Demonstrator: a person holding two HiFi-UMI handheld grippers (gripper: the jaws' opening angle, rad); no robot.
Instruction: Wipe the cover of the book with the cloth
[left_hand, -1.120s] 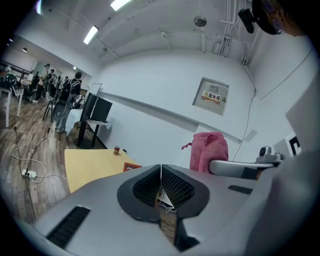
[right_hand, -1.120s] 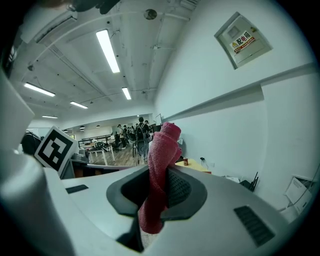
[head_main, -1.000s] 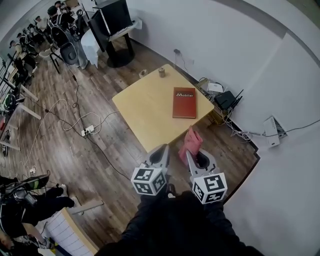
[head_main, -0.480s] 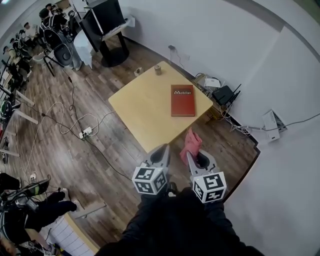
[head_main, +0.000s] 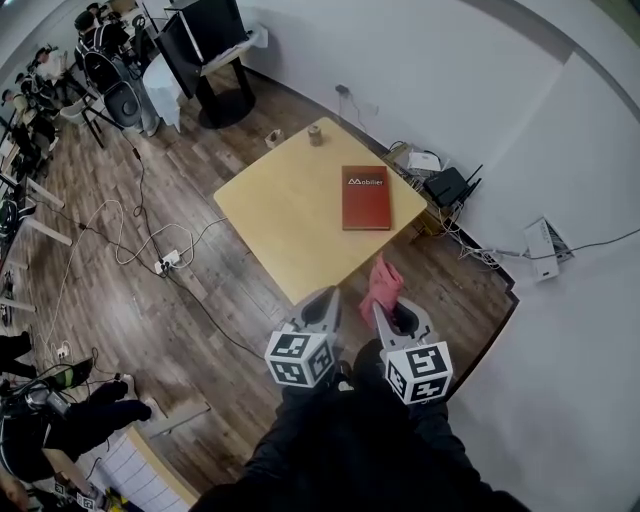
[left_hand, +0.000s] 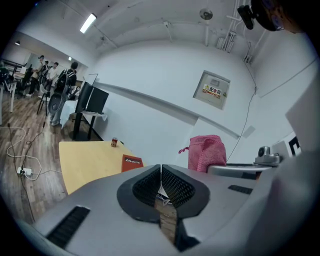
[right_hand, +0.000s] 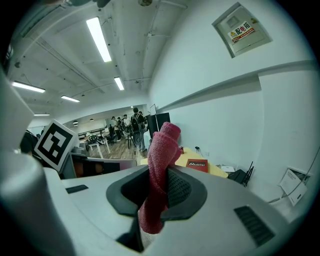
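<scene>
The red-brown hardcover book (head_main: 366, 197) lies flat on the square pale wooden table (head_main: 285, 225), towards its right edge, well ahead of both tools and untouched. Its long axis runs roughly away from the person, the title at the far end. The right gripper (head_main: 383, 312) is the nearer of the two and sits almost in line with the book, so the reach is forward and slightly left. Its jaws are pinching the pink terry cloth (head_main: 381, 285), which stands up in a bunched fold above them; the right gripper view shows the fabric squeezed between the ribbed pads. The left gripper (head_main: 326, 300) is beside it, jaws pressed together on nothing. Compared with a second ago, table and book sit a touch higher in the head view, while both grippers hold the same place and pose; the book keeps its spot on the table.
</scene>
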